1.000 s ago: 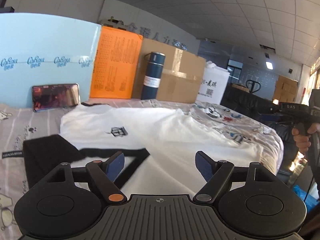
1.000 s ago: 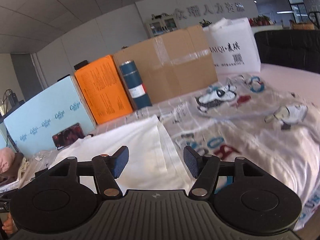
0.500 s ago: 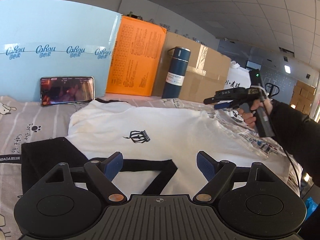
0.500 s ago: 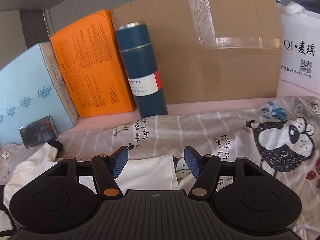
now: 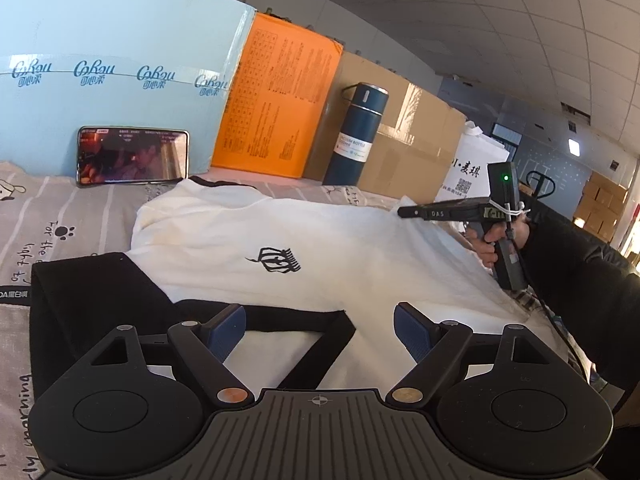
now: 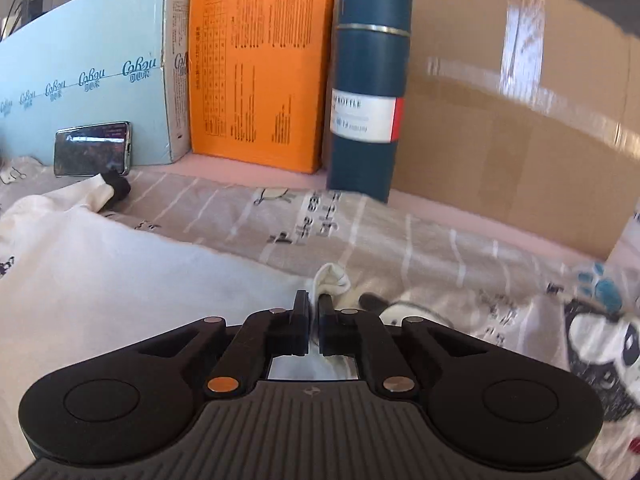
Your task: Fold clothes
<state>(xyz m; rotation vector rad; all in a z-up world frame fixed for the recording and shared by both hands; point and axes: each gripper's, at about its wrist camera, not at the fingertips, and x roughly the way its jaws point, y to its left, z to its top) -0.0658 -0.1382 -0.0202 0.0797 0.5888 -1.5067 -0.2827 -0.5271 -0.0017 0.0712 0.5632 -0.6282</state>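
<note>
Across the middle of both views: a white shirt (image 5: 320,248) lies spread flat on a printed sheet (image 5: 48,224).
Shirt detail: a small black crown logo (image 5: 276,261) sits near its centre in the left wrist view; a black cuff (image 5: 92,300) and black trim show at lower left.
Left tool (image 5: 316,330): at the bottom of its own frame, jaws wide apart, nothing between the blue pads (image 5: 224,330), poised over the shirt's near edge.
Right tool (image 6: 314,304): at lower centre of its frame, jaws nearly together, pinching a corner of the shirt, with a white fold of cloth poking up just past the tips.
Right tool from the left wrist view (image 5: 412,212): at right of centre, over the shirt's far right edge, held by a hand (image 5: 492,240) in a dark sleeve (image 5: 580,280).
Back row, left to right: blue box (image 5: 112,64), phone (image 5: 132,156) leaning on it, orange box (image 5: 276,104), dark bottle (image 5: 356,132), cardboard box (image 5: 416,148), white bag (image 5: 468,168).
</note>
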